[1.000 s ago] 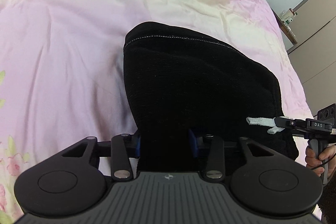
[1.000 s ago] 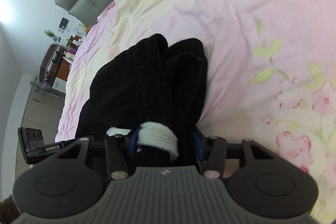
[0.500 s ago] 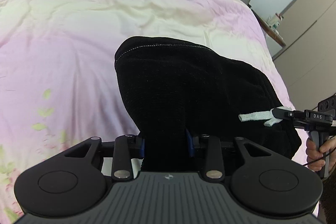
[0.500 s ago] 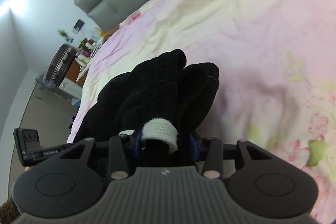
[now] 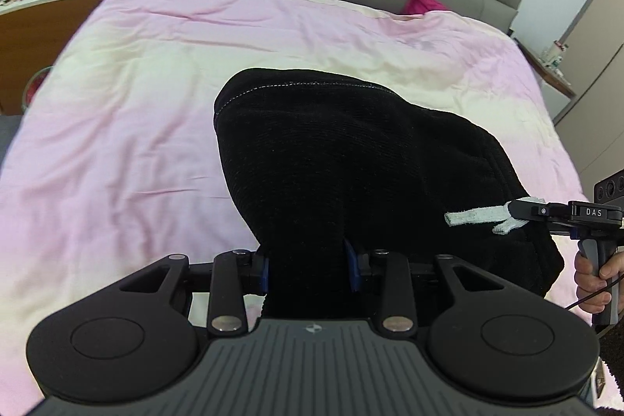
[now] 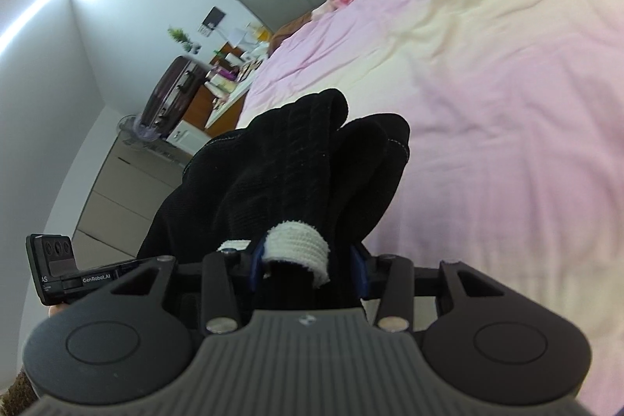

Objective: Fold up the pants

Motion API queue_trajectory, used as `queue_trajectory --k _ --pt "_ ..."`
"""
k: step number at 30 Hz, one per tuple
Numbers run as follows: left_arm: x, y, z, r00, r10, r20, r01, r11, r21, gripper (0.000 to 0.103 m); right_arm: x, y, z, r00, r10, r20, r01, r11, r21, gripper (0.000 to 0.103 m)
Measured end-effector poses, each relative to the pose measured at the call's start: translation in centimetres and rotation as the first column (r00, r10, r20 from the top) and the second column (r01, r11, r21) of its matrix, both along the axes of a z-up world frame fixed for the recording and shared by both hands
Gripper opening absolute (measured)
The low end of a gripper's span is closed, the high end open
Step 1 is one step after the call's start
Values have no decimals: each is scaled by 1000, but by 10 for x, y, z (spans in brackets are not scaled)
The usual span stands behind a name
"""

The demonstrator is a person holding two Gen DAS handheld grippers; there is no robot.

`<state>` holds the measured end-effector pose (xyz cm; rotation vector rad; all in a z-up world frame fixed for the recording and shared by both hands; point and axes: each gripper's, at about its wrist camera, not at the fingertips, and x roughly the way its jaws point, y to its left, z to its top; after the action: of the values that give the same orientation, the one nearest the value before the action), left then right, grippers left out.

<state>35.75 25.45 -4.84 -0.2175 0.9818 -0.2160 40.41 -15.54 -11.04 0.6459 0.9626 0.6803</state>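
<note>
— Above the bed's (image 5: 117, 151) near edge, where are the black pants (image 5: 351, 158)?
— Hanging between both tools: left gripper (image 5: 310, 269) pinches cloth; right gripper (image 6: 308, 269) has just been tightening on cloth and the white drawstring (image 6: 298, 248).
— Risk?
— The bunched right grip looks shallow, perhaps; the cloth may slide out.

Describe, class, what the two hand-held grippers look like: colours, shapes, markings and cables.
Each hand-held gripper is matt black: a ribbed grey-black body, two round discs at its sides, silver rivets on the linkage bars, and blue pads on the fingers. The left one shows this in its own view. The right one bears white "DAS" lettering, a grey pistol handle and a thin black cable.
</note>
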Motion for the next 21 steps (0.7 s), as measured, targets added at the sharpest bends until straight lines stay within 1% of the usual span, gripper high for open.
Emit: queue_trajectory --k 2,5,8,11,15,17,21 --pt "0 18 -4 1000 6 -10 -6 1000 18 39 2 29 -7 1000 8 -9 -8 1000 18 40" --pt "4 39 -20 1000 13 -28 -12 1000 28 39 4 66 -25 999 20 -30 -18 999 38 40" --pt "13 61 -41 999 13 -51 -12 1000 14 39 6 94 -45 999 27 -39 -26 999 29 40" --pt "21 82 -69 997 21 -69 -21 1000 -7 39 18 118 -65 998 28 -51 -28 1000 1 40" --pt "19 114 -109 994 33 -103 -38 998 -45 39 27 141 -91 996 40 -81 -43 998 -40 40" --pt "19 121 -126 993 32 -112 -39 998 -59 39 30 151 -104 994 45 -101 -50 997 -54 40" --pt "15 134 -150 995 20 -98 -29 995 -92 42 31 154 -126 992 64 -105 -74 994 -86 40"
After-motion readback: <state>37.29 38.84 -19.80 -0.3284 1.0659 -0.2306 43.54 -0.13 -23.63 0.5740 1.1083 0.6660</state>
